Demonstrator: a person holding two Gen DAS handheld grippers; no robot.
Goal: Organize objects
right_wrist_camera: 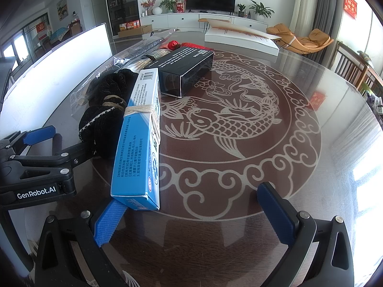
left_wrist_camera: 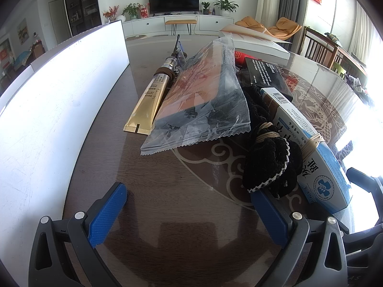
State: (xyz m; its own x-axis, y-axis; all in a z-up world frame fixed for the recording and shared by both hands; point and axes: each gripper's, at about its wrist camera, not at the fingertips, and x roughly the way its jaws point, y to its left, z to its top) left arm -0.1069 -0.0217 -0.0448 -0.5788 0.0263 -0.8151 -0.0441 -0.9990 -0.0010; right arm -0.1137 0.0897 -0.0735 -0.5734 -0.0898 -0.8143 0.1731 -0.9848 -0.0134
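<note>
**Items on the glass-topped table, both grippers released**

Living room backdrop: television, white cabinet, potted plants, orange lounge chairs. Round table point(right_wrist_camera: 275, 157) with a glass top over a carp-and-cloud pattern; a white panel point(left_wrist_camera: 59, 91) stands along its left side.

1. Blue-and-white carton point(right_wrist_camera: 138, 143), wrapped with pale twine around its middle. Lies on the table, near end just beside the right gripper's left finger; whether they touch cannot be told. In the left wrist view it point(left_wrist_camera: 308, 148) sits at the far right.
2. Black fabric bundle point(left_wrist_camera: 270, 157), edged with pale trim and tied with twine. Lies against the carton's left side; its near end overlaps the tip of the left gripper's right finger.
3. Clear plastic packet point(left_wrist_camera: 203, 98) with an orange-and-dark insert, zigzag edge toward the camera. Seen plainly only from the left wrist.
4. Gold tube point(left_wrist_camera: 150, 100), beside the packet; left wrist view only.
5. Black box point(right_wrist_camera: 186, 71) with white lettering, beyond the carton; shown whole only from the right wrist.
6. White book point(right_wrist_camera: 239, 39), at the far edge.

Left gripper point(left_wrist_camera: 189, 212): fingers spread wide, holding nothing, low over bare tabletop.
Right gripper point(right_wrist_camera: 189, 215): fingers spread wide, nothing between them. The left gripper point(right_wrist_camera: 38, 157) appears in this view, at left.
</note>
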